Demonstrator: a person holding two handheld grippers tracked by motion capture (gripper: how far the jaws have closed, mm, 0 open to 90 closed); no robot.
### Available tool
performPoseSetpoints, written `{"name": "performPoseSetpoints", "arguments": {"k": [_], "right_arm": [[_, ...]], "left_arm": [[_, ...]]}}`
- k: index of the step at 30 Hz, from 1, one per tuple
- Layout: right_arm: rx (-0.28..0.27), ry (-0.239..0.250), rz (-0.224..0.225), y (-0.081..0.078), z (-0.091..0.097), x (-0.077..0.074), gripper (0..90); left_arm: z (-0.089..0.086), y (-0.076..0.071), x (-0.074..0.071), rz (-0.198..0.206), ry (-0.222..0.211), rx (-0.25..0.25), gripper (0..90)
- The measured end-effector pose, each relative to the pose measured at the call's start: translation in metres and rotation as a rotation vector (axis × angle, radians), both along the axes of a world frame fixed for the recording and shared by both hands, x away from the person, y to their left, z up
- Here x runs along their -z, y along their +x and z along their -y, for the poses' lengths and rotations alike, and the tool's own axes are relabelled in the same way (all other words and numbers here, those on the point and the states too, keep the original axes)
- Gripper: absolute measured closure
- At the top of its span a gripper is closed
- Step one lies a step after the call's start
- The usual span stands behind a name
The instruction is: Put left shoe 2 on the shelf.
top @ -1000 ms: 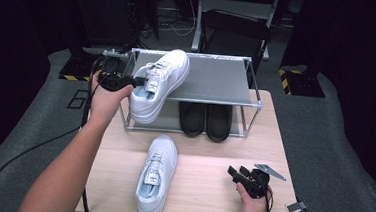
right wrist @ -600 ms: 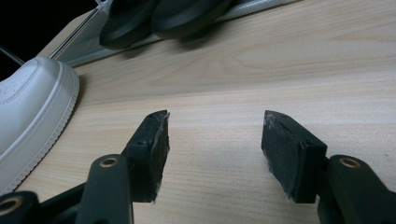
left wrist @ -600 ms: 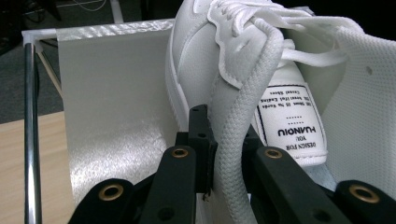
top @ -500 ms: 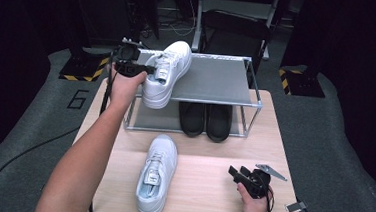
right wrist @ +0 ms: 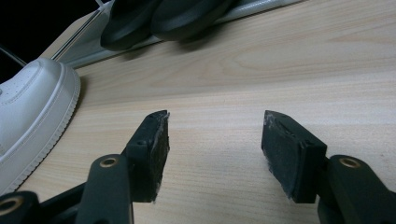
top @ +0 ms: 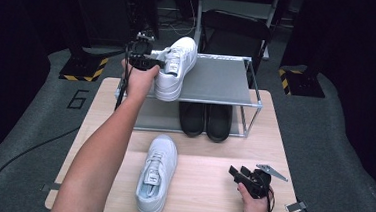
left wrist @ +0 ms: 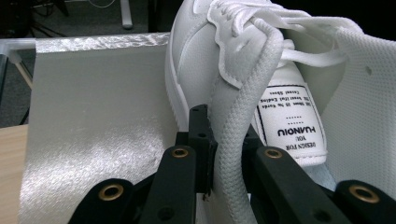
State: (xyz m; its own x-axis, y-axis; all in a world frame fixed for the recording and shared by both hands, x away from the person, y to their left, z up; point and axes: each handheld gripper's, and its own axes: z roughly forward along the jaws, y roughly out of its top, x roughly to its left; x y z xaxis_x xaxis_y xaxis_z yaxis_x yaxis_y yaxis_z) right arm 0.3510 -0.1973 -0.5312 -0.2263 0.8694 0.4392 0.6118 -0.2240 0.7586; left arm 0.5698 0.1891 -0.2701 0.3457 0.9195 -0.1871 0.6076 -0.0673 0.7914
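A: Status on the left gripper (top: pixel 151 63)?

B: Jaws clamped on the collar edge of the white shoe (top: pixel 177 67). In the left gripper view the collar (left wrist: pixel 233 140) sits pinched between the two black jaws, with the tongue label just beside them.

A: Where's that shoe relative to the rack (top: pixel 218 80)?

B: At the left end of the rack's grey top shelf, toe pointing away from the person. Heel end overhangs the rack's front rail. Can't tell if the sole is fully down on the shelf or partly carried.

A: Second shoe?

B: The other white shoe (top: pixel 155 176) lies on the wooden table (top: pixel 210 188) in front of the rack, toe toward the rack, well apart from the held one.

A: Right gripper (top: pixel 239 174)?

B: Jaws wide, nothing between them. It sits low over the table in front of the rack, right of the second shoe and apart from it. Its own view shows bare wood between the pads (right wrist: pixel 156 149).

A: Anything else in the rack?

B: A black pair (top: pixel 206 120) on the table under the rack's shelf, toes toward the person.
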Motion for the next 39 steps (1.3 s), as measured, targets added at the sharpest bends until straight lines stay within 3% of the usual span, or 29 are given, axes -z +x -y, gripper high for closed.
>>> {"name": "performPoseSetpoints", "arguments": {"k": [9, 13, 22, 26, 29, 34, 39], "right_arm": [[0.007, 0.012, 0.002, -0.002, 0.001, 0.000, 41.2], [0.005, 0.018, 0.007, -0.002, 0.002, 0.001, 41.1], [0.001, 0.014, 0.009, -0.002, 0.002, 0.002, 41.2], [0.007, 0.021, 0.000, -0.003, 0.003, 0.001, 41.1], [0.007, 0.022, 0.004, -0.003, 0.003, 0.001, 41.1], [0.007, 0.025, 0.006, -0.003, 0.003, 0.001, 41.1], [0.001, 0.018, 0.005, -0.002, 0.002, 0.001, 41.1]], "left_arm": [[0.013, 0.012, 0.005, -0.009, -0.004, -0.057, 82.5], [0.020, 0.017, 0.010, -0.030, -0.045, -0.087, 82.5], [0.031, 0.024, 0.013, -0.035, -0.012, -0.092, 82.0], [0.035, 0.027, 0.021, -0.063, -0.005, -0.093, 79.8], [0.033, 0.028, 0.024, -0.052, -0.024, -0.087, 76.6], [0.032, 0.027, 0.024, -0.048, -0.017, -0.061, 71.5], [0.029, 0.028, 0.024, -0.039, -0.005, -0.059, 56.6]]}}
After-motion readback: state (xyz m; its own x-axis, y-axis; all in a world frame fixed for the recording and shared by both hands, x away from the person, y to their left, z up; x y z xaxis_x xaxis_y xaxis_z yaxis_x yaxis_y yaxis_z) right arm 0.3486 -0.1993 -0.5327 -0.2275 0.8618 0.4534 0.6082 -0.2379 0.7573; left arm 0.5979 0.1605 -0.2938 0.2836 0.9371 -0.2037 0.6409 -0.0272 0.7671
